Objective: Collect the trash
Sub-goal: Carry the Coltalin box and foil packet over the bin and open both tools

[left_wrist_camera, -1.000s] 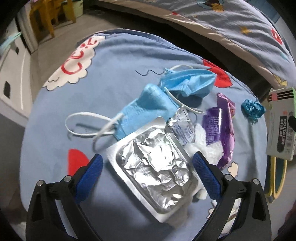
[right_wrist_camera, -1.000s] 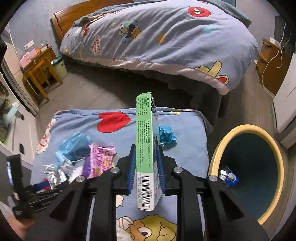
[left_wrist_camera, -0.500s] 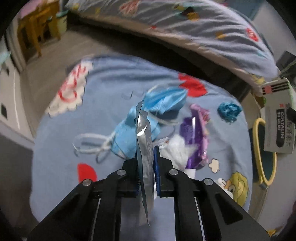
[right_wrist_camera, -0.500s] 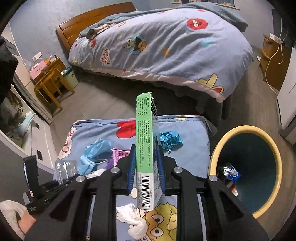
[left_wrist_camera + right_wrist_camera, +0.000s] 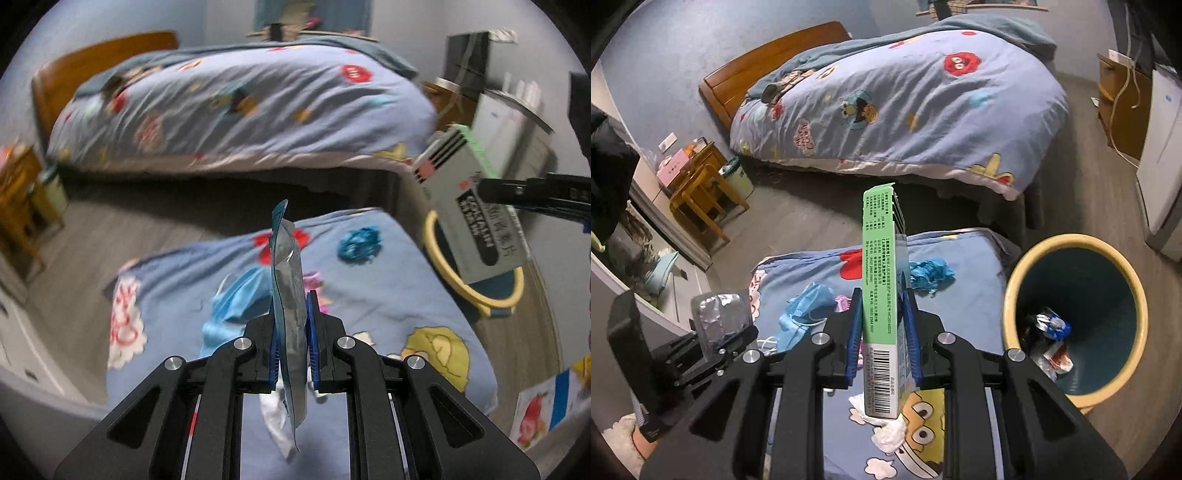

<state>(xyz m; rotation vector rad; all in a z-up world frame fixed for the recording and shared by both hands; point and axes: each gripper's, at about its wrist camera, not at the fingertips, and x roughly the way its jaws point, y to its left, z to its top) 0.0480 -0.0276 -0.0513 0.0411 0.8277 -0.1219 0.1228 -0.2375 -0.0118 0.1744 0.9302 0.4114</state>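
1. In the left wrist view, near centre, the left gripper (image 5: 291, 350) is clamping a foil blister pack (image 5: 289, 306) edge-on between its blue pads, long axis running up and away from the camera. Below it the blue cloth-covered table (image 5: 388, 295) is carrying a blue face mask (image 5: 236, 302), a crumpled blue wad (image 5: 360, 244) further off and a white tissue (image 5: 275, 417) near. The bin (image 5: 476, 295) is sitting off the table's right edge, partly hidden by the green-edged box (image 5: 469, 206) that the right gripper is gripping there. The view is motion-blurred.

2. In the right wrist view, near centre, the right gripper (image 5: 882, 332) is pinching the box (image 5: 881, 302) upright, its jaws closed on its flat sides, long axis vertical. The yellow-rimmed bin (image 5: 1012, 295) is lying to the right and slightly below the fingers, already holding some wrappers (image 5: 1049, 339). The left gripper with its foil pack (image 5: 720, 325) is hanging far left, well apart from the bin.

3. Judgement: the right hand is nearer the bin; the coming move probably turns on swinging the box rightward over the rim, the left crossing the table after.
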